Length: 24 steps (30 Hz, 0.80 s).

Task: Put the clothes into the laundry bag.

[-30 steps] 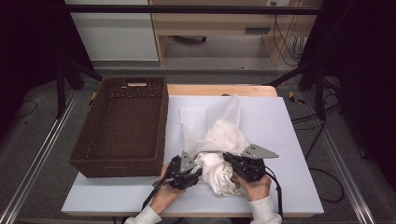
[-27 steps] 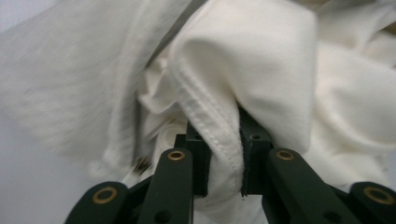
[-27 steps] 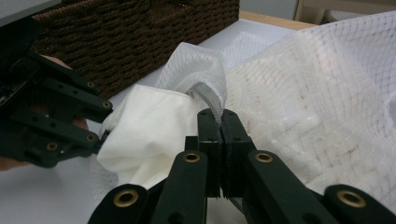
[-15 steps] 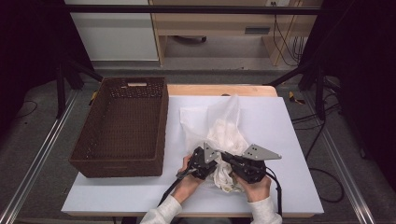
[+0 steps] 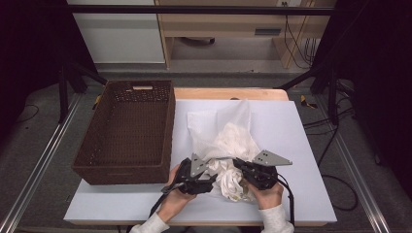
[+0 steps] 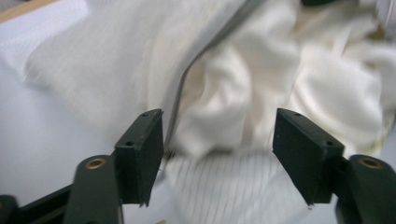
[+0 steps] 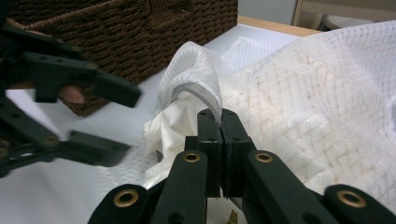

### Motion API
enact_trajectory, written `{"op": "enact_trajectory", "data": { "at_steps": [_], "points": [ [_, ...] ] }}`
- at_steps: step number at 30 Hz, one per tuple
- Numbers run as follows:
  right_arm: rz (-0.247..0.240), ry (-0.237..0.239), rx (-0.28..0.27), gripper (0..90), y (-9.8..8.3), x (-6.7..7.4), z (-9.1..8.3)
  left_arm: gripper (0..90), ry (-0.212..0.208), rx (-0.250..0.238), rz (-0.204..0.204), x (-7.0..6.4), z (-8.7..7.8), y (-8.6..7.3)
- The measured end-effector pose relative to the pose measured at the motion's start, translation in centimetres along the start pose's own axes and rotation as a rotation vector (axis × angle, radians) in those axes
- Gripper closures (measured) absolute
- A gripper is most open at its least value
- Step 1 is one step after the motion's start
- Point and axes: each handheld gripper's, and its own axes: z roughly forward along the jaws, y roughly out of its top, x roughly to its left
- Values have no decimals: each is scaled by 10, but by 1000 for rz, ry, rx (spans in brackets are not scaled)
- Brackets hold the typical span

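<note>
A white mesh bag (image 5: 228, 128) lies on the white table (image 5: 301, 141), with crumpled white cloth (image 5: 228, 180) bunched at its near end. My right gripper (image 5: 239, 166) is shut on the bag's grey-edged rim (image 7: 205, 100), which arches up out of its jaws (image 7: 220, 122). My left gripper (image 5: 210, 177) sits just left of the cloth. Its jaws have just been opening and now stand open (image 6: 217, 149), with the cloth (image 6: 243, 84) beyond them and nothing pinched. From the right gripper view the left gripper (image 7: 119, 121) appears at the left, jaws spread.
A brown wicker basket (image 5: 167, 124) stands on the left of the table, its near wall (image 7: 140, 28) close behind the left gripper. A wooden strip runs along the table's far edge (image 5: 228, 93). Bare table lies right of the bag.
The left gripper went right to the cloth, then drew back a little to the left with its jaws spread wider. The right gripper kept still, shut on the bag's rim.
</note>
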Motion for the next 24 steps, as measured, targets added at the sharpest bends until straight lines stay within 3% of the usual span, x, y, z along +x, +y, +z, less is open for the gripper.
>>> {"op": "enact_trajectory", "data": {
  "at_steps": [3, 8, 9, 11, 15, 19, 24],
  "points": [
    [-4, -1, -1, 890, 0, -1, 0, 321, -5, 47, -41, 8, -1, -19],
    [-3, -5, 2, 890, 0, 0, 1, 355, -20, 113, -112, 14, 19, -37],
    [-4, -5, 1, 889, 0, 0, 0, 356, -11, 91, -103, 12, 19, -38],
    [-8, -4, -3, 889, 0, 0, 0, 393, -10, 99, -86, 9, 18, -37],
    [-7, -10, -1, 889, 0, 1, 1, 579, -21, 91, -62, 2, 16, -37],
    [-12, -14, -2, 889, 0, 2, 2, 851, -25, 111, -28, -5, 11, -37],
    [-5, -19, -5, 889, -1, 2, 1, 876, -36, 84, -14, -9, -7, -49]
  ]
}}
